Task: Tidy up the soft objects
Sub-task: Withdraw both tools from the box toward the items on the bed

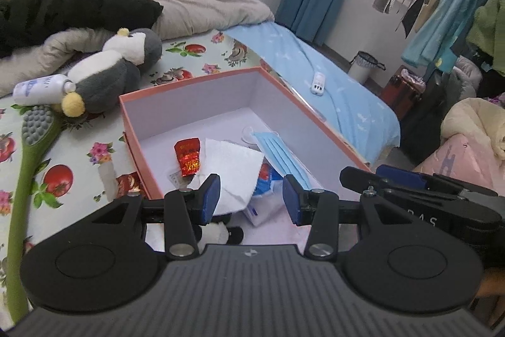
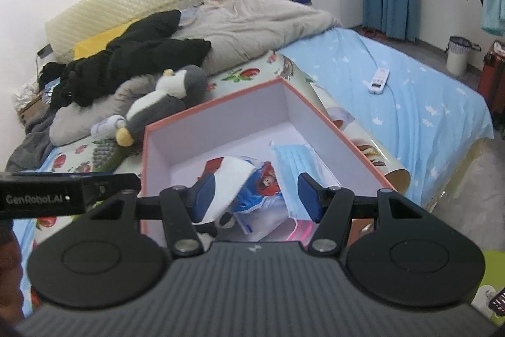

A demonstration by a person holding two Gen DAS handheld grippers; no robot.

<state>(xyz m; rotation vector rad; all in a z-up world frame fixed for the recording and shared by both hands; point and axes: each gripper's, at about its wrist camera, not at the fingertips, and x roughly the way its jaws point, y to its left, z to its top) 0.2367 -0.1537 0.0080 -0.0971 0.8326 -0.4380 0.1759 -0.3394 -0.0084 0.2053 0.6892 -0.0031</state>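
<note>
Orange box [image 1: 202, 84] with white inside, light-blue face mask [image 1: 277, 150], grey-and-white plush penguin [image 1: 113, 68], fruit-and-flower-print cloth [image 1: 79, 153]

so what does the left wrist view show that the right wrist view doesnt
Only the left wrist view: the red foil packet in the box, the whole green brush, and the right gripper at its side.

Only the right wrist view: the left gripper's side.

Both: orange box, blue mask, plush penguin, remote.
</note>
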